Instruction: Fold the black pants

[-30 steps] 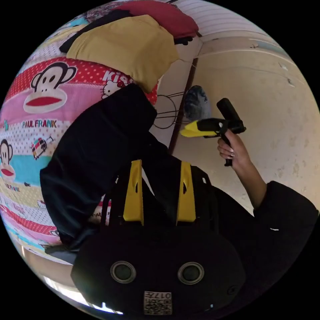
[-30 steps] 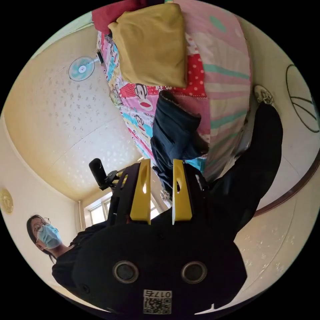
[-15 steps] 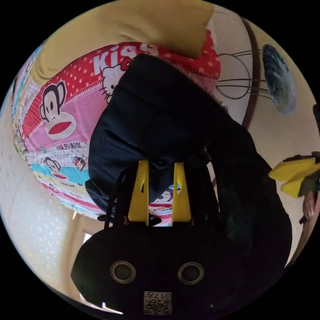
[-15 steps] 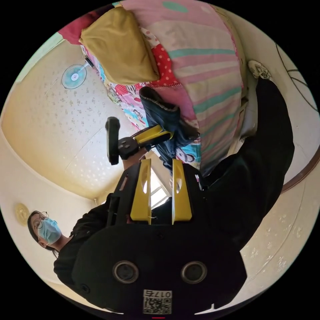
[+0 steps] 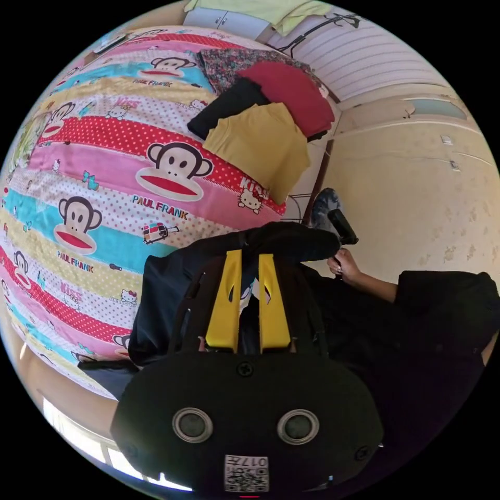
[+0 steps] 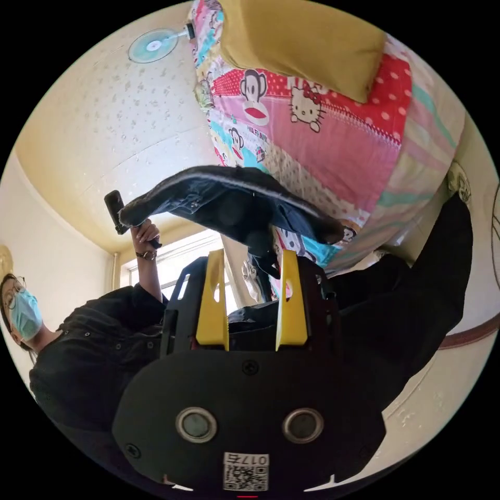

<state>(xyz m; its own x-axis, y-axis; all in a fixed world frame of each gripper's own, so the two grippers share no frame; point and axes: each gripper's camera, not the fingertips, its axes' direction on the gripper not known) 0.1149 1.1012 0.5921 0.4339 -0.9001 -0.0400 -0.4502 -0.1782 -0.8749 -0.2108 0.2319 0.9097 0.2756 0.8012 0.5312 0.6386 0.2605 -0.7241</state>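
Note:
The black pants (image 5: pixel 156 291) lie bunched at the near edge of the bed, one band of cloth (image 5: pixel 291 242) stretched past my jaw tips. My left gripper (image 5: pixel 250 255) has its yellow jaws nearly together, pinching dark cloth. In the right gripper view the black pants (image 6: pixel 234 200) hang lifted in the air like a sagging strip. One end sits at the left gripper (image 6: pixel 115 205), held up by a hand. My right gripper (image 6: pixel 251 252) stands open just under the pants, a dangling fold hanging between its tips. The right gripper's handle (image 5: pixel 341 229) appears beyond the cloth.
The bed carries a bright cartoon quilt (image 5: pixel 104 172). Folded yellow (image 5: pixel 260 146), red (image 5: pixel 291 94) and black (image 5: pixel 229 104) garments are stacked at its far corner. A wall fan (image 6: pixel 153 46) and a window (image 6: pixel 177 255) show behind. The person in black (image 6: pixel 94 354) stands close.
My left jaws have closed on the pants and raised one end off the bed. The right jaws have spread wider and now sit beneath the lifted cloth. Both cameras have swung.

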